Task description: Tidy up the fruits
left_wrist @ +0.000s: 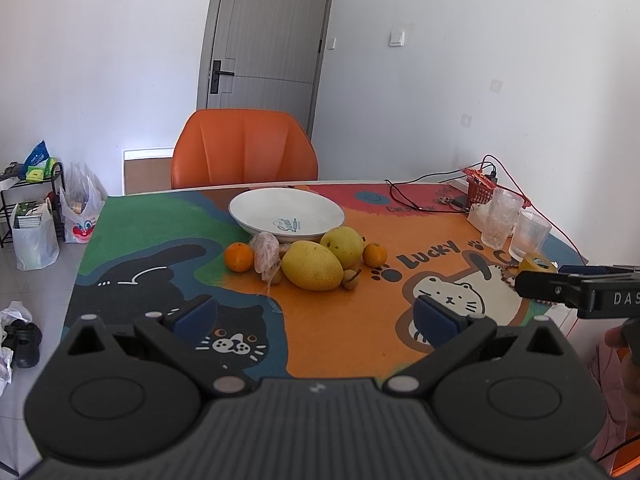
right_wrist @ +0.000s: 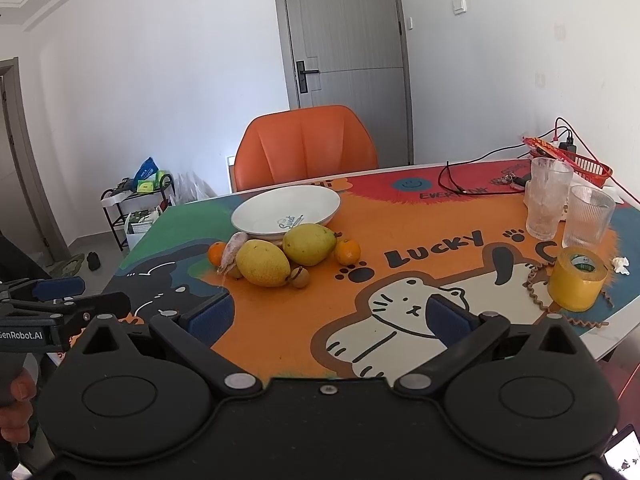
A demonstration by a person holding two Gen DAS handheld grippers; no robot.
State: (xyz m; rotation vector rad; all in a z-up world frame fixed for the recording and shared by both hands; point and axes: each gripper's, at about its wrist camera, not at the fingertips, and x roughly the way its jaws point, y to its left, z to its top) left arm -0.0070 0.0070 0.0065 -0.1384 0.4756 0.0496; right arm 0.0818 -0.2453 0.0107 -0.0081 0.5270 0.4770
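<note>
Fruits lying mid-worktop [left_wrist: 340, 332]: yellow mango [left_wrist: 312, 266], pear [left_wrist: 343, 246], two oranges [left_wrist: 239, 257], netted item [left_wrist: 266, 254], all touching the white bowl [left_wrist: 286, 210] behind. Left claw [left_wrist: 316, 318] and right claw [right_wrist: 330, 316] hovering near, both gaping, holding nothing. Glasses [right_wrist: 546, 200], tape roll [right_wrist: 578, 278] sitting right.

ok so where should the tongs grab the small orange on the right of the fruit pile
Across the middle of the small orange, probably coming from above with the right tongs. It is round, so any width fits, but the pear crowds its left side; the right side faces bare table. One finger in front and one behind avoids nudging the pear.
</note>
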